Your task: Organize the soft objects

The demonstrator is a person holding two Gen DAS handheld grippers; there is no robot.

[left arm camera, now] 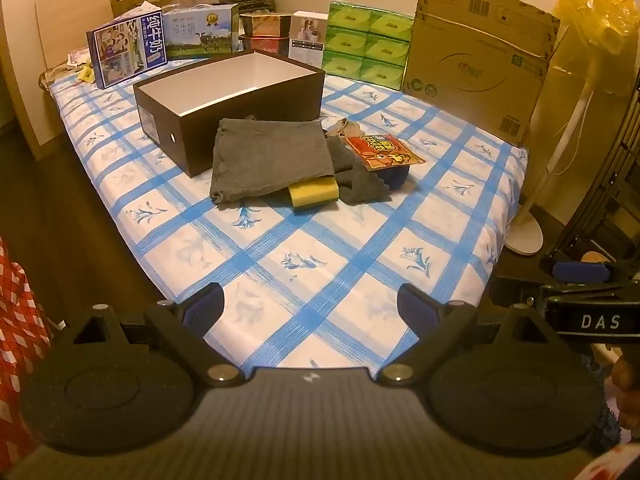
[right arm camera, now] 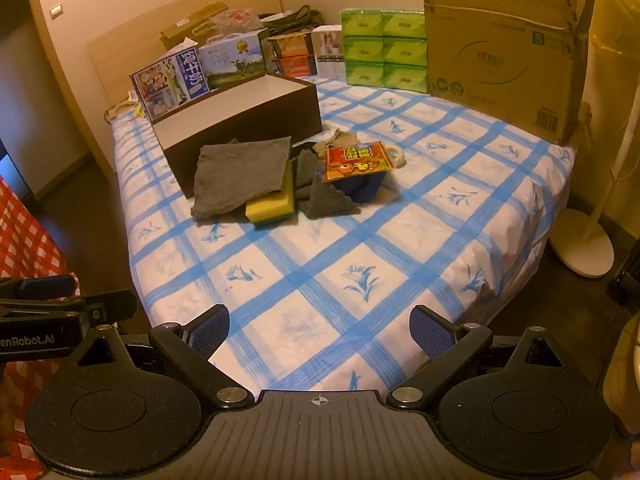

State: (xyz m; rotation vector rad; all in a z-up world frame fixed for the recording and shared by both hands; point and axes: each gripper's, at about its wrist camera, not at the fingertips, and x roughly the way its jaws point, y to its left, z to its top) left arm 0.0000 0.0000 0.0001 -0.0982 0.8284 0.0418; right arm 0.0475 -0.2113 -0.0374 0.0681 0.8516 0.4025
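A pile of soft things lies mid-bed beside an open dark box (left arm camera: 224, 116) (right arm camera: 248, 120) with a white inside. A grey cloth (left arm camera: 268, 156) (right arm camera: 240, 172) leans on the box over a yellow sponge (left arm camera: 314, 196) (right arm camera: 270, 204). A darker grey cloth (left arm camera: 356, 180) (right arm camera: 320, 196), a red printed packet (left arm camera: 382, 152) (right arm camera: 356, 160) and a blue item (left arm camera: 394, 178) (right arm camera: 364, 190) lie to the right. My left gripper (left arm camera: 310, 306) and right gripper (right arm camera: 320, 328) are open and empty over the bed's near edge, far from the pile.
The bed has a blue-checked sheet (left arm camera: 320, 264) (right arm camera: 340, 240). Milk cartons (left arm camera: 128, 48), green tissue packs (left arm camera: 368, 46) and a big cardboard box (left arm camera: 476, 60) (right arm camera: 504, 48) line the back. A white fan stand (left arm camera: 524, 236) (right arm camera: 580, 252) is on the floor at right.
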